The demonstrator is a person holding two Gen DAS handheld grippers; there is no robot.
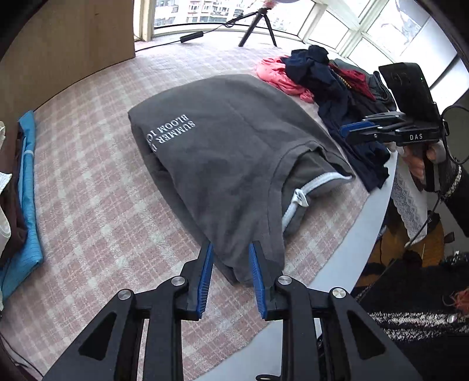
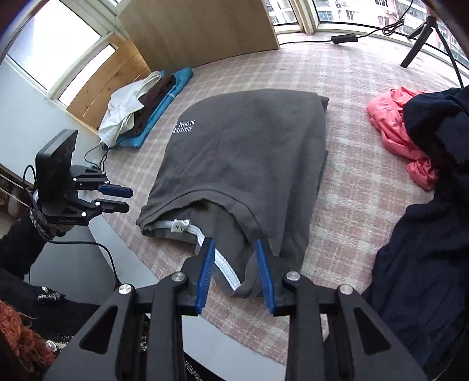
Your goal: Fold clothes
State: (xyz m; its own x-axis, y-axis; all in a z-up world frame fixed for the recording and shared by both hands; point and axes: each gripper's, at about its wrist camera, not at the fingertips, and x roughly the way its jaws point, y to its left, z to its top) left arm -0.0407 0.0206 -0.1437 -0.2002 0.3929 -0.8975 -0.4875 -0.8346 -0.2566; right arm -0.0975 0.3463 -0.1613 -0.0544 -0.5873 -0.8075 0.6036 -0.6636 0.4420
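Note:
A dark grey T-shirt (image 1: 228, 146) with white "SUMMER BLOOM" lettering lies folded on the plaid tablecloth (image 1: 102, 190), its white-trimmed collar toward the near edge. My left gripper (image 1: 231, 252) is open, and the shirt's near corner lies between its blue pads without being pinched. In the right wrist view the same shirt (image 2: 249, 146) has its collar end between the spread fingers of my right gripper (image 2: 234, 246), which is open. Each gripper also shows in the other's view: the right gripper (image 1: 346, 134) at the right, the left gripper (image 2: 129, 200) at the left, over the table edge.
A heap of unfolded clothes, pink (image 1: 278, 76) and navy (image 1: 322, 76), lies at the right. A stack of folded blue, brown and white items (image 2: 140, 111) sits at the left. A tripod (image 1: 258, 26) and a wooden panel (image 1: 73, 44) stand behind. The table edge (image 1: 351, 234) curves close by.

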